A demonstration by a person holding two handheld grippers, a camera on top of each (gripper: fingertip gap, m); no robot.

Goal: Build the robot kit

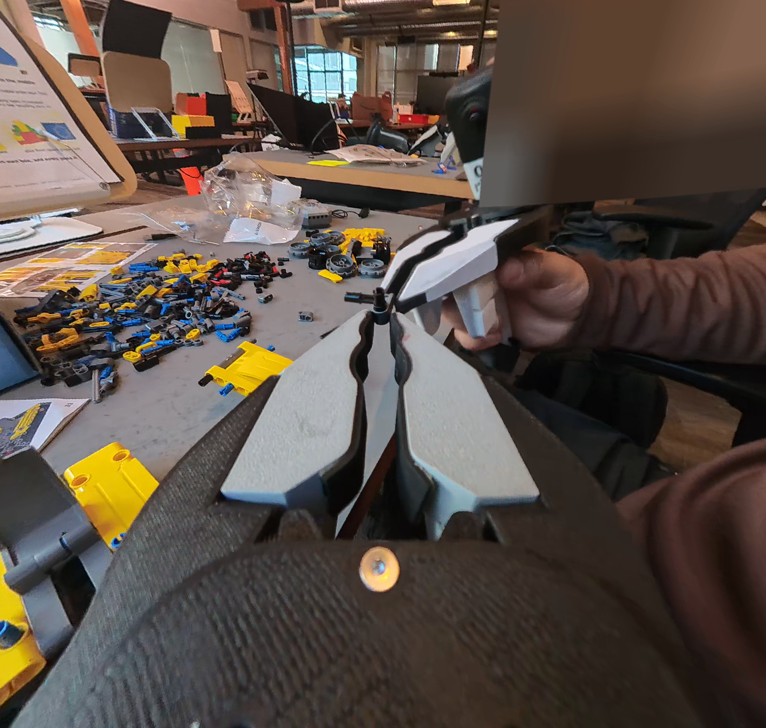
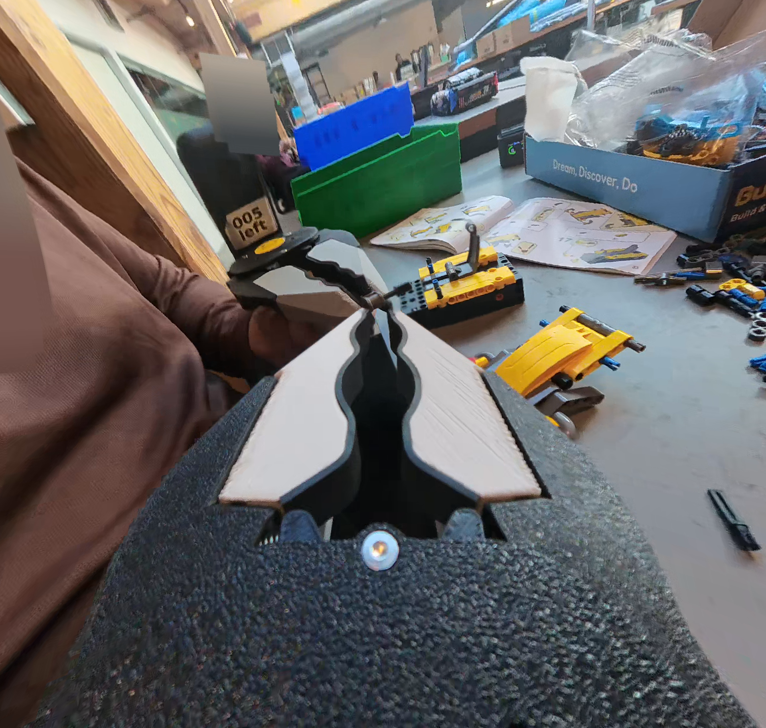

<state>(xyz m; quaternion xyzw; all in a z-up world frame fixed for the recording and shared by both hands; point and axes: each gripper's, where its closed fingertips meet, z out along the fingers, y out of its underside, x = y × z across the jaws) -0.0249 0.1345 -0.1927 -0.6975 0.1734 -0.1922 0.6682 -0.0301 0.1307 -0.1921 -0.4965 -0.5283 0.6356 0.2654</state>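
Note:
My left gripper (image 1: 379,317) is shut, its tips pinching the lower end of a small black pin-and-connector piece (image 1: 364,297) held above the grey table (image 1: 174,409). My right gripper (image 1: 389,298) comes in from the right, held by a hand (image 1: 539,293), and its tips meet the same piece. In the right wrist view my right gripper (image 2: 378,314) is shut under that black piece (image 2: 393,292). The left gripper (image 2: 365,295) closes on it from the left. A yellow panel assembly (image 1: 248,366) lies on the table just beyond; it also shows in the right wrist view (image 2: 568,356).
A spread of small blue, yellow and black parts (image 1: 145,314), grey wheels (image 1: 340,258) and clear bags (image 1: 248,194) lie on the left. A black-and-yellow base build (image 2: 464,285), an open booklet (image 2: 539,231), a green bin (image 2: 377,186) and a blue box (image 2: 630,186) lie on the right. Both grippers' tips are close together, under 4 cm apart.

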